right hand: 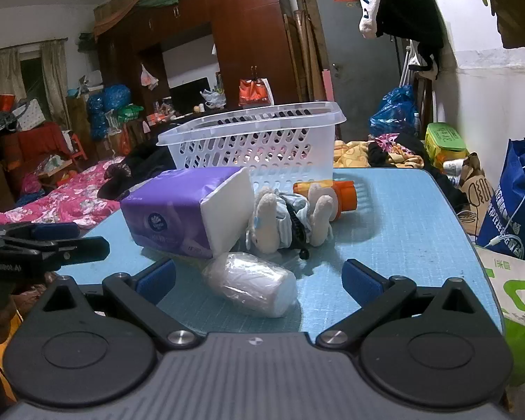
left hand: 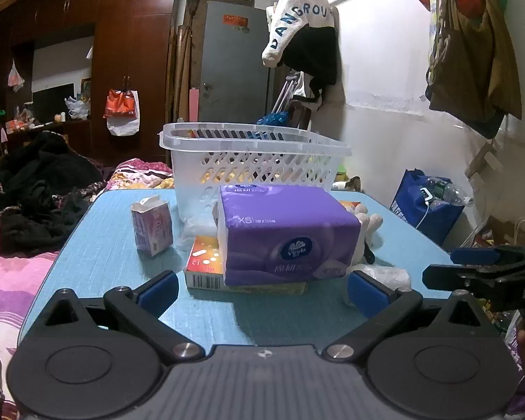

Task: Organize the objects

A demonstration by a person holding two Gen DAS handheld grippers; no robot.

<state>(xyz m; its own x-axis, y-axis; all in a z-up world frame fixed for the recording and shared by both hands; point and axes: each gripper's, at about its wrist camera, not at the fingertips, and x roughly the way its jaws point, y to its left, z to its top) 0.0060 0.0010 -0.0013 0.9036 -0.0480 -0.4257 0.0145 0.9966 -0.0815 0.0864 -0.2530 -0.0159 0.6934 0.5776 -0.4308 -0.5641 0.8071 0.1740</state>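
A purple tissue pack (left hand: 283,234) lies on an orange and white box (left hand: 206,262) on the blue table (left hand: 98,262). A small pink tissue packet (left hand: 153,225) stands to its left. A white perforated basket (left hand: 255,161) stands behind them. My left gripper (left hand: 262,295) is open and empty just short of the box. In the right wrist view the tissue pack (right hand: 178,210), a plush toy (right hand: 290,217), an orange bottle (right hand: 336,196) and a clear plastic roll (right hand: 252,283) lie before the basket (right hand: 259,143). My right gripper (right hand: 259,281) is open around the roll's near end.
A bed with pink bedding and dark clothes (left hand: 28,192) lies left of the table. Blue bags (right hand: 507,203) and a green and white bag (right hand: 518,301) stand at the right. The table's right edge (right hand: 472,245) is close to them.
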